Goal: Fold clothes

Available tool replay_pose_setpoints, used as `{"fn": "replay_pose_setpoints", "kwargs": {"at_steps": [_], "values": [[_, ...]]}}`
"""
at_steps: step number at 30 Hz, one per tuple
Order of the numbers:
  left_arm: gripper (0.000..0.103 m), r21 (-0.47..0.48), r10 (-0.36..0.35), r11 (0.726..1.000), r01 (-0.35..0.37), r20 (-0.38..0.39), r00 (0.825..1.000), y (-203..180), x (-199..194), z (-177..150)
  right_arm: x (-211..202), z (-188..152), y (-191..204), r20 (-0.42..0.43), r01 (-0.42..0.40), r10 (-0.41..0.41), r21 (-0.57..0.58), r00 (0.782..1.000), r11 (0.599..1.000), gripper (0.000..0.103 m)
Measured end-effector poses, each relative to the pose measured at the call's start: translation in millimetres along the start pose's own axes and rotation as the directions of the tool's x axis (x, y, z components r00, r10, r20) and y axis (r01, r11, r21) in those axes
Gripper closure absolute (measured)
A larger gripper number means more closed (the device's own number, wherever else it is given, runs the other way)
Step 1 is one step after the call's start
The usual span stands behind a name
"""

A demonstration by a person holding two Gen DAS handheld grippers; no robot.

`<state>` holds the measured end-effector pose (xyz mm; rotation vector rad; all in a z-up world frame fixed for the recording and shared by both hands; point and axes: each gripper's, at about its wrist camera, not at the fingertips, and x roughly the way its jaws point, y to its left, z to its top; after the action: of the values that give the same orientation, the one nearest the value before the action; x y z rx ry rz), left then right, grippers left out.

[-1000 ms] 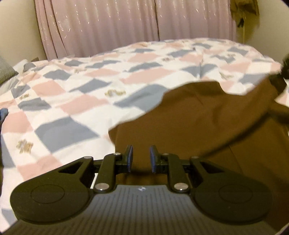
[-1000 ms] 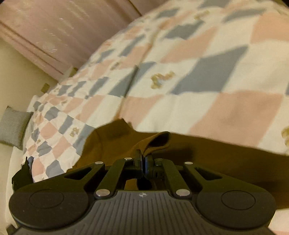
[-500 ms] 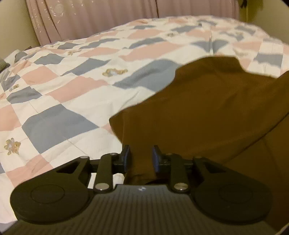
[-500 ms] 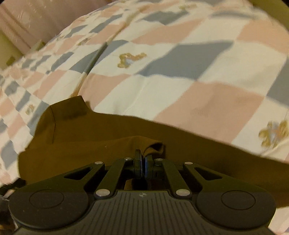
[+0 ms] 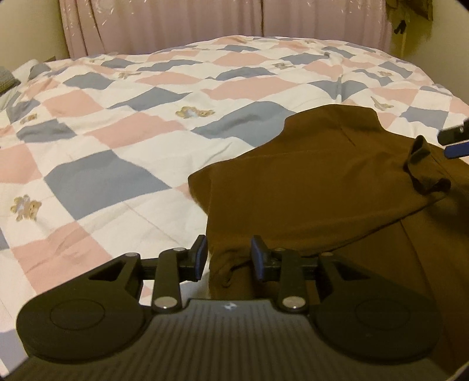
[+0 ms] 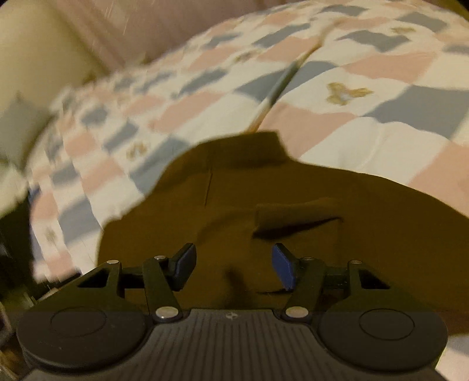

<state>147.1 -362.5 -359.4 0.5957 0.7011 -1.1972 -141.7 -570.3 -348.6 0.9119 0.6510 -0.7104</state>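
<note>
A patchwork quilt (image 5: 123, 137) in pink, grey-blue and white squares with teddy-bear motifs is covering the bed; pink curtains (image 5: 205, 23) are hanging at twelve o'clock. The brown garment (image 5: 307, 181) is lying folded at four o'clock. The left gripper (image 5: 228, 258), jaws narrow and just opening, is straddling its edge. The right gripper (image 6: 231, 266) has just opened wide, with cloth lying loose beneath.

the brown garment (image 5: 307, 187) is soft matt cloth, smooth with a few creases. the quilt (image 5: 123, 137) beneath it is matt patchwork cotton, lightly puckered. at twelve o'clock the curtain (image 5: 205, 20) is thin, faintly shiny fabric. the left gripper (image 5: 228, 258) is matt black plastic with ribbed housing, bright metal rivets, and blue rubbery fingers (image 5: 257, 258).
</note>
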Motion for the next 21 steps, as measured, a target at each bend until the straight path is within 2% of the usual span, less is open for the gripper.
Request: {"fn": "replay_pose_setpoints", "kwargs": {"at_steps": [2,3,4,5,8,11,12,14,16,18,21], "values": [[0.076,0.008,-0.03,1.0,0.03,0.007,1.0,-6,-3,2,-13,-4,-10,0.049,0.0,-0.001,0.013,0.999,1.0,0.054],[0.076,0.027,-0.051,0.998,0.05,0.013,0.999,-14,-5,5,-14,-5,-14,0.062,0.019,-0.019,0.011,0.998,1.0,0.07],[0.077,0.049,-0.078,0.996,0.077,0.021,0.997,-23,-6,8,-13,-5,-19,0.065,0.047,-0.048,0.008,0.997,0.999,0.093],[0.077,0.076,-0.119,0.99,0.116,0.033,0.992,-35,-8,11,-11,-4,-24,0.069,0.064,-0.065,0.014,0.996,0.998,0.099],[0.077,0.196,-0.242,0.955,0.221,0.089,0.966,-85,-16,24,-6,5,-40,0.085,0.088,-0.09,0.026,0.992,0.996,0.099],[0.076,0.352,-0.332,0.896,0.271,0.125,0.935,-144,-16,32,-7,15,-52,0.077,0.115,-0.114,-0.002,0.99,0.993,0.096],[0.075,0.407,-0.354,0.871,0.275,0.132,0.926,-162,-15,33,-9,17,-55,0.07,0.119,-0.117,-0.022,0.991,0.993,0.09],[0.074,0.521,-0.384,0.812,0.263,0.138,0.913,-198,-10,31,-13,21,-60,0.057,0.131,-0.127,-0.075,0.99,0.989,0.088],[0.073,0.609,-0.379,0.761,0.224,0.138,0.915,-224,-1,25,-12,24,-59,0.033,0.151,-0.148,-0.191,0.988,0.97,0.088],[0.073,0.68,-0.363,0.711,0.177,0.14,0.921,-246,9,18,-7,23,-50,0.021,0.165,-0.168,-0.354,0.985,0.921,0.088],[0.071,0.76,-0.325,0.642,0.104,0.146,0.934,-267,26,6,4,16,-35,0.033,0.182,-0.203,-0.595,0.979,0.783,0.088]]}}
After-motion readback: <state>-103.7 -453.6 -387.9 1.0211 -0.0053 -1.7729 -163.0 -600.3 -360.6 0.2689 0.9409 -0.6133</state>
